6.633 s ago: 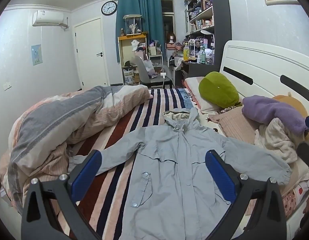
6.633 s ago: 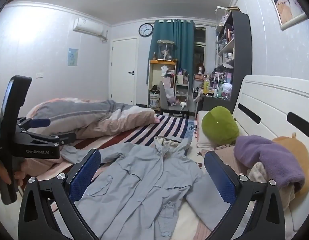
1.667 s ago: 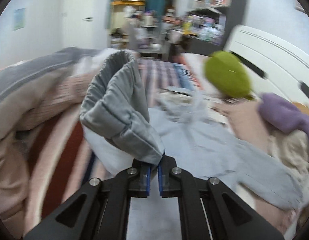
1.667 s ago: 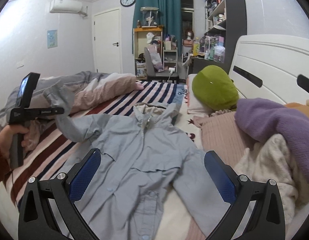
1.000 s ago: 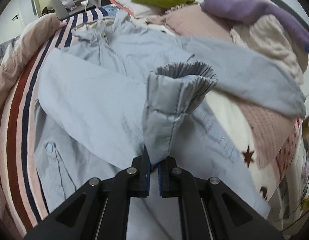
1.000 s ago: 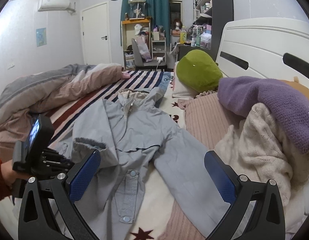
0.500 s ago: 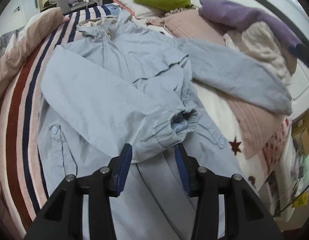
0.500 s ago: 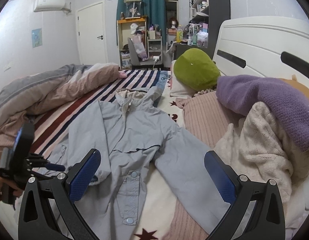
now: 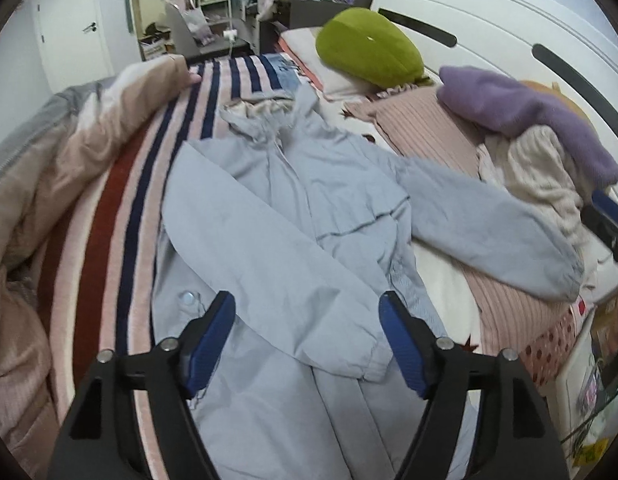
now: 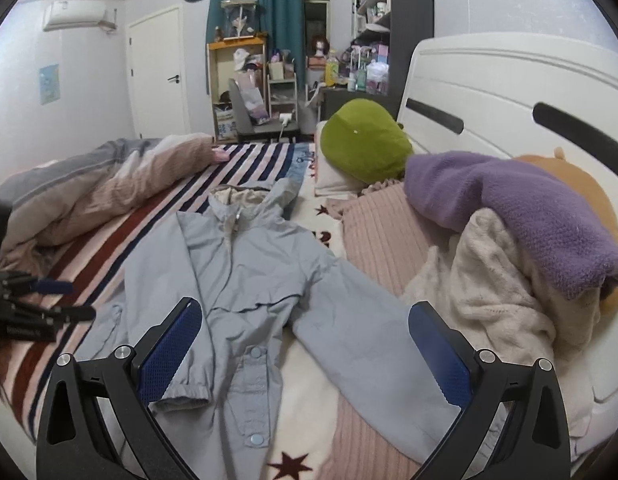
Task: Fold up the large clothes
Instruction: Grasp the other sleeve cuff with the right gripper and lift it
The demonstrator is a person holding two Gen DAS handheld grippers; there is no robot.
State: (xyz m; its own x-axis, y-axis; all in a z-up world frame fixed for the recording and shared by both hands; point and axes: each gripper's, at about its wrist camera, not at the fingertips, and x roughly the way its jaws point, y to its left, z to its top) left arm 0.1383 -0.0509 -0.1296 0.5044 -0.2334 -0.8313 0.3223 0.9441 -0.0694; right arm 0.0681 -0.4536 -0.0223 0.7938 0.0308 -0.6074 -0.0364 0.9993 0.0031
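step: first sleeve fold judged done | pale grey-blue hooded jacket [image 9: 309, 208] flat on striped bed [image 9: 109, 216], one sleeve across its chest | left gripper [image 9: 307, 336] jaws opening, empty | right gripper [image 10: 305, 344] wide, empty | next: outstretched sleeve [image 10: 361, 328] needs gripping, folding inward

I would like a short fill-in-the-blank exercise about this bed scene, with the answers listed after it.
1. The light blue jacket lies spread on the ____.
2. One sleeve is folded across the jacket's front; the other sleeve lies stretched out toward the ____ sweater.
3. The left gripper holds ____; its jaws are opening above the folded sleeve.
4. The pillow by the headboard is ____ in colour.

Answers: bed; purple; nothing; green
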